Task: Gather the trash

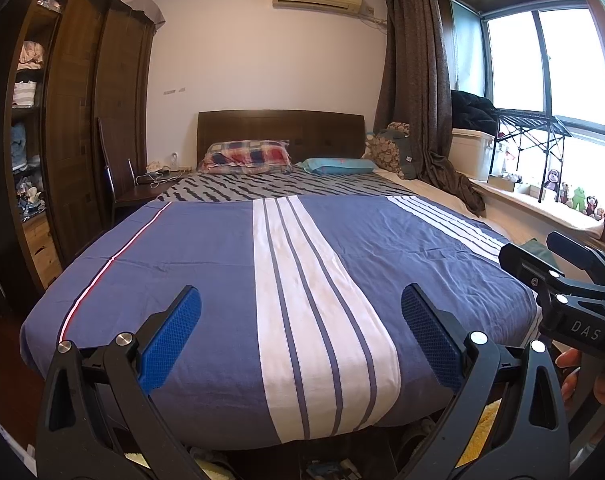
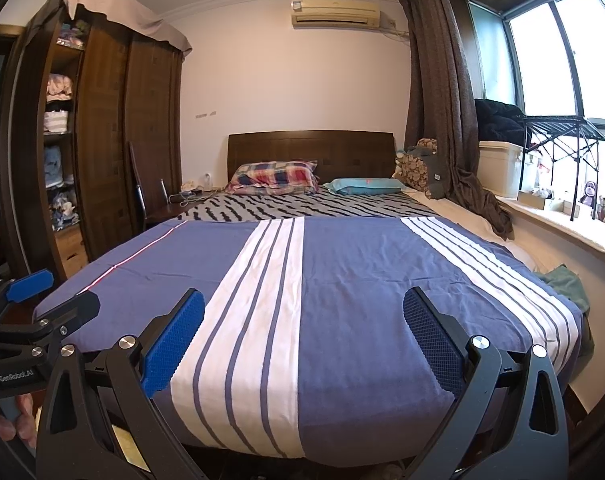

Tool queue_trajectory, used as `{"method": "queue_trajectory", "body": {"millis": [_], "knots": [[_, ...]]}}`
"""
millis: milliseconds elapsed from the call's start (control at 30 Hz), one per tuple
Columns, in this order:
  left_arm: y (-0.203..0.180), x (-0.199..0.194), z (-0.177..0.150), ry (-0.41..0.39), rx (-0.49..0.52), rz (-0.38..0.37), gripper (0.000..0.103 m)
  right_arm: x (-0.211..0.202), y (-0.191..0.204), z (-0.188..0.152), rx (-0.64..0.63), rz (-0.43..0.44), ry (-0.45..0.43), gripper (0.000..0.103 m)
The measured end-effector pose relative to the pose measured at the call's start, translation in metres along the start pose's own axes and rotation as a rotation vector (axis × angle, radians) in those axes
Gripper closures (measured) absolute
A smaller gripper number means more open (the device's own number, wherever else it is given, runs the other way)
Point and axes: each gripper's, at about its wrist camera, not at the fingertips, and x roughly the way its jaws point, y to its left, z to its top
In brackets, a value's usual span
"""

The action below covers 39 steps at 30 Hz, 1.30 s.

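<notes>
Both views face a bed [image 1: 206, 264] from its foot, covered by a blue spread with white stripes [image 2: 342, 280]. I see no clear piece of trash on it. My left gripper [image 1: 300, 296] hovers open over the foot end, with nothing between its blue pads. My right gripper [image 2: 302, 296] is open and empty too, just right of the left one. Each shows in the other's view: the right gripper [image 1: 530, 246] at the right edge, the left gripper [image 2: 56, 292] at the left edge. A crumpled green cloth [image 2: 566, 284] lies at the bed's right edge.
A dark wardrobe [image 1: 82, 140] with open shelves stands left, with a chair [image 1: 114, 176] and bedside table beside it. Two pillows [image 2: 274, 178] and a headboard are at the far end. A window ledge [image 2: 562, 224] with toys runs along the right. Small items lie under the bed [image 1: 326, 468].
</notes>
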Motion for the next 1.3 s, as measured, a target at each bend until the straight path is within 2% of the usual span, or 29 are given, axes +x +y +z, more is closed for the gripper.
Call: {"method": "queue_trajectory", "body": {"millis": [1300], "knots": [[-0.0006, 0.0001, -0.0015, -0.003, 0.0, 0.002, 0.008, 0.0013, -0.0007, -0.0044, 0.008, -0.004, -0.001, 0.003]]}}
